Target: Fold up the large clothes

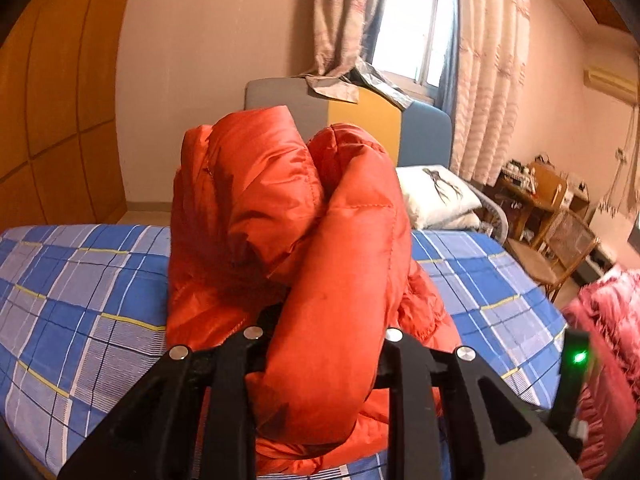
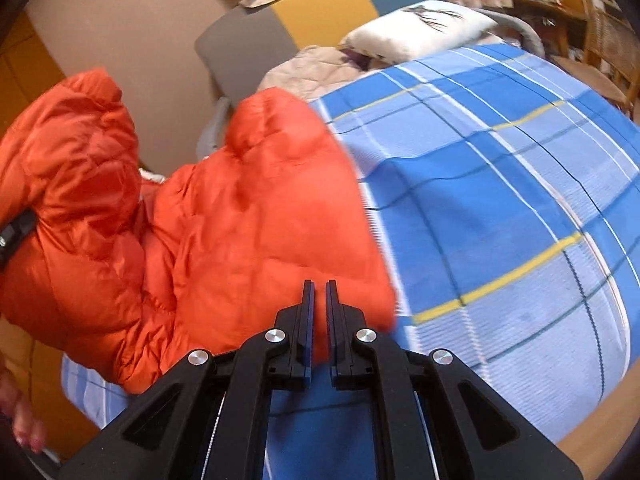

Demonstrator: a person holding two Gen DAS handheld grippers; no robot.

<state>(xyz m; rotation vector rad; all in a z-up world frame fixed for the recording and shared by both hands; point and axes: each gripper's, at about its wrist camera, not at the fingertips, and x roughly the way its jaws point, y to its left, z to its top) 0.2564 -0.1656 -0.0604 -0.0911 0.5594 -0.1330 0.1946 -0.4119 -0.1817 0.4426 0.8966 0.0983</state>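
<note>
Biggest thing out there is the bed (image 1: 80, 280), its blue checked sheet (image 2: 500, 184) spreading ahead of both claws and off to the right of the right one. Beyond the left claw at the far end stands the grey, yellow and blue headboard (image 1: 376, 120), with curtains (image 1: 488, 80) and a bright window above it.

On to the orange puffer jacket (image 1: 288, 216). It is bunched up high right in front of the left gripper (image 1: 320, 340), rising well above the sheet, with one thick padded roll running straight back between the black arms. The fingertips are buried in the fabric, so it is gripping that roll, jaws held apart by the bulk of it.

Over on the other side, the jacket (image 2: 224, 216) lies ahead and to the left of the right gripper (image 2: 320, 292), its near hem reaching down between the fingers. The jaws here are nearly together, a thin slit between them, and orange cloth shows in that slit, pinched at the hem.

Far ahead and right of the claws, a white pillow (image 2: 416, 28) with a dark print sits at the head of the bed.
</note>
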